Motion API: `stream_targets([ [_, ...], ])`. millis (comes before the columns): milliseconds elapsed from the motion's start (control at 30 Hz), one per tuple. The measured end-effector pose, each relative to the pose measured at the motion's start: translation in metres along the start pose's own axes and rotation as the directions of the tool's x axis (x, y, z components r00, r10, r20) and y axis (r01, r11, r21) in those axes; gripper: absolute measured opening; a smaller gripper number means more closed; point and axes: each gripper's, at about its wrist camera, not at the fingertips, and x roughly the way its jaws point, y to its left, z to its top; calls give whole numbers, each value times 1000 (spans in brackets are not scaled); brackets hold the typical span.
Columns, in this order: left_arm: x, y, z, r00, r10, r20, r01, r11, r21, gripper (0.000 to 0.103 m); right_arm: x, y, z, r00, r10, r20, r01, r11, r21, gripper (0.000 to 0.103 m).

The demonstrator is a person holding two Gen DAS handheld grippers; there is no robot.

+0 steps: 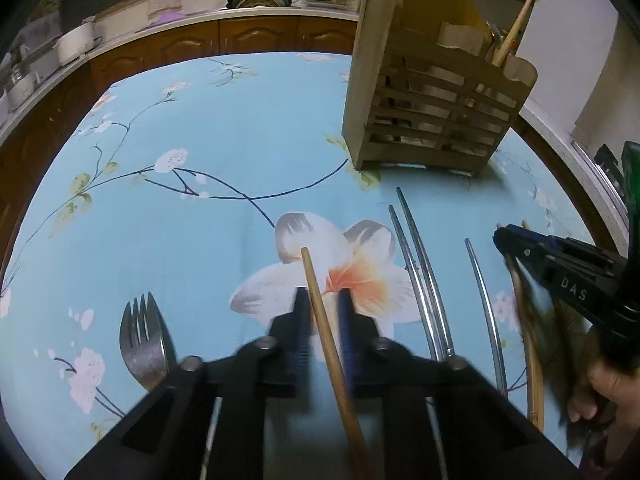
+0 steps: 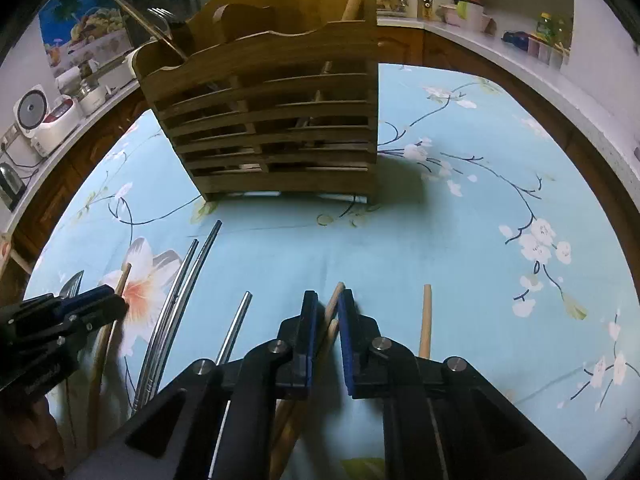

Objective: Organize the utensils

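In the left wrist view my left gripper (image 1: 322, 293) is shut on a single wooden chopstick (image 1: 316, 280), whose tip reaches out over the big flower print. In the right wrist view my right gripper (image 2: 328, 295) is shut on a pair of wooden chopsticks (image 2: 335, 300). The slatted wooden utensil holder (image 1: 436, 100) (image 2: 272, 120) stands upright on the far side of the table with several utensils in it. The right gripper (image 1: 505, 239) also shows at the right edge of the left view. The left gripper (image 2: 118, 304) shows at the left edge of the right view.
On the blue floral tablecloth (image 1: 200, 140) lie a metal chopstick pair (image 1: 420, 272), one more metal chopstick (image 1: 486, 300), a fork (image 1: 142, 340) at the left and a loose wooden chopstick (image 2: 426, 320) at the right. A kitchen counter (image 1: 240, 16) rings the table.
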Motion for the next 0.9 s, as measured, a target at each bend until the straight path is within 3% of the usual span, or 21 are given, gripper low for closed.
stream_targets([
  [167,-4,6,0,999,-31,6,32,999,-31,5,-5,-5,0,999,51,9,-51,998,38,8],
  [400,-45,16,-5,992,-93,86,100,992,-77,4,-53,-9,1,985,129,113,-138,987,76,5],
  [900,-162,28,-29,941,-176,291,203,977,-67,4,-140,0,12,932,193,307,-221,973,60,4],
])
